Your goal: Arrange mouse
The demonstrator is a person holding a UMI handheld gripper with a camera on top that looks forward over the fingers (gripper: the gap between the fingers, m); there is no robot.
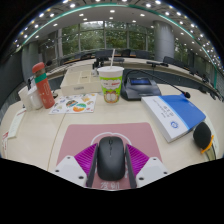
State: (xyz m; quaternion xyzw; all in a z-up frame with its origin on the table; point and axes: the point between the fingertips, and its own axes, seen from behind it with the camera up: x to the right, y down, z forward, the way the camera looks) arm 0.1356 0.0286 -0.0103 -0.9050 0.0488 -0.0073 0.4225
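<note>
Two purple pads flank a black mouse, one on each side of its body, and the jaws of the gripper look closed to about the mouse's width; whether they press it or merely touch its flanks cannot be told for sure, though no gap shows on either side, so I judge it held. The mouse lies at the near edge of a pink mouse mat, which sits on the pale tabletop close to its near edge. To do the step well, I would keep the grip light and square across the mouse's waist, slide or lift it low, and set it down toward the mat's middle with its nose pointing straight away, then open the jaws fully before drawing back so it is not dragged askew. Beyond the mat stand a paper cup with green print and, toward the far left, an orange bottle beside a printed sheet. Toward the right edge lie a blue-and-white booklet and a dark tablet.
</note>
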